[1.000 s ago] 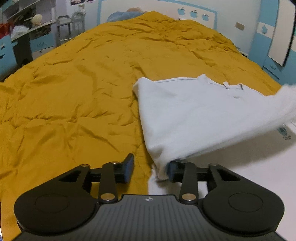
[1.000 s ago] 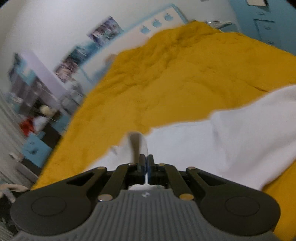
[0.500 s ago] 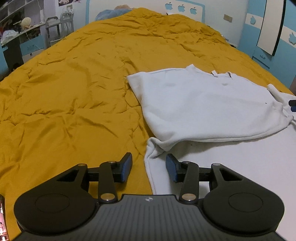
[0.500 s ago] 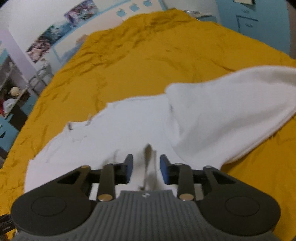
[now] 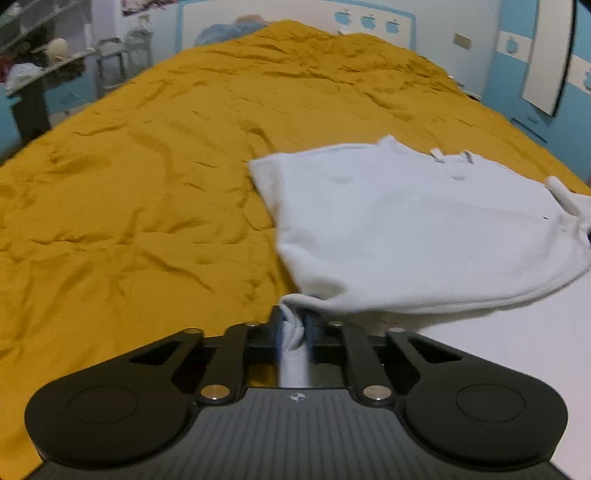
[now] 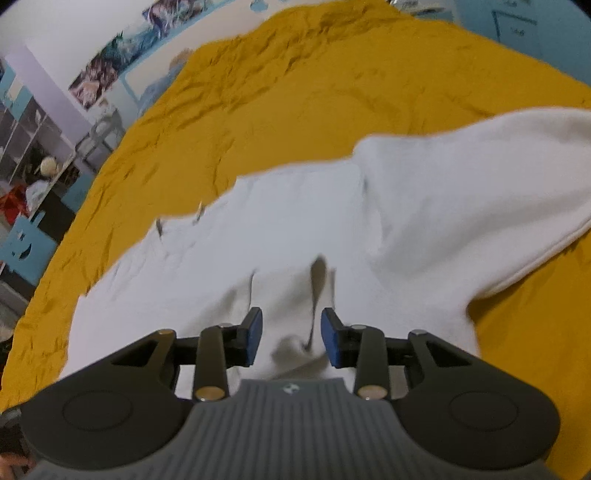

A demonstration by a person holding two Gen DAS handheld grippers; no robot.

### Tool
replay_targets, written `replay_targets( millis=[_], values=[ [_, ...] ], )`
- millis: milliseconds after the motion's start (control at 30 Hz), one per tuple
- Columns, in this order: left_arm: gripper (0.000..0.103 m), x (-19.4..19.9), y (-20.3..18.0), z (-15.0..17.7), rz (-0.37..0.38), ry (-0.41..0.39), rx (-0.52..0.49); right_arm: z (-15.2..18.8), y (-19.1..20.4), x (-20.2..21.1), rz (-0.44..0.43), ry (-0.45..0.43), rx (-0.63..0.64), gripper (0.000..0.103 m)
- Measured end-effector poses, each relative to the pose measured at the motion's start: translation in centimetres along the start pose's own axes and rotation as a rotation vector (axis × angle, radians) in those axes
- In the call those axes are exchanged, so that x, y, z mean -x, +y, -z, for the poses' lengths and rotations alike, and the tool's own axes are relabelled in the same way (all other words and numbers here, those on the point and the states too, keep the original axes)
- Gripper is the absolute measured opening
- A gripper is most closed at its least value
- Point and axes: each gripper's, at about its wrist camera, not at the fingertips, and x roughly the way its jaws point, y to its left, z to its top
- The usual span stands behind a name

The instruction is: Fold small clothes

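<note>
A white garment (image 5: 417, 225) lies partly folded on the mustard-yellow bedspread (image 5: 147, 184). In the left wrist view my left gripper (image 5: 294, 328) is shut on a bunched corner of the garment's near edge, the cloth pinched between the blue pads. In the right wrist view the same white garment (image 6: 295, 229) spreads out below, with a sleeve (image 6: 480, 192) lying off to the right. My right gripper (image 6: 291, 334) is open, its blue pads straddling a raised wrinkle of cloth without closing on it.
The bedspread (image 6: 295, 85) covers the whole bed, wrinkled. Shelves and a table with clutter (image 5: 33, 74) stand off the bed's left side. Blue cabinets and a wall (image 5: 546, 85) are to the right. A headboard with apple shapes (image 5: 369, 20) is at the far end.
My left gripper has closed on the garment's near corner; half a second ago it was open. My right gripper opened, letting go of the cloth, and has opened wider over the garment.
</note>
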Motion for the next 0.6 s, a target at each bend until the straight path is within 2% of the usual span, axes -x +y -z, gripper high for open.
replay_targets(
  millis=[33,67,133,233,300,333,433,500,600],
  values=[
    [0.01,0.0,0.1,0.0,0.002,0.003,0.011,0.3,0.1,-0.3,0.011,0.022,0.008,0.025],
    [0.01,-0.1,0.2,0.0,0.0,0.012,0.015,0.6,0.3,-0.5,0.022,0.03,0.028,0.002],
    [0.01,-0.3,0.1,0.0,-0.014,0.029,0.002,0.9,0.9,-0.3,0.033,0.008,0.083,0.0],
    [0.01,-0.4,-0.3,-0.2,-0.035,0.049,-0.017,0.4,0.6,1.7,0.018,-0.077,0.062,0.0],
    [0.009,-0.5,-0.2,-0.3,-0.037,0.064,-0.01,0.1,0.1,2.8,0.041,-0.109,0.055,0.0],
    [0.01,-0.6,-0.1,-0.3,-0.034,0.079,0.001,0.1,-0.2,2.7,0.063,-0.097,0.061,0.0],
    [0.01,-0.6,0.3,-0.7,-0.019,0.124,0.027,1.1,-1.5,1.2,0.085,0.02,0.059,0.0],
    [0.015,-0.2,1.0,-1.2,0.006,0.166,0.053,1.5,-2.1,1.2,0.071,0.03,0.047,0.001],
    [0.016,1.2,1.9,-2.0,0.06,0.185,0.069,0.5,-2.2,2.1,0.055,-0.014,0.025,0.022]
  ],
)
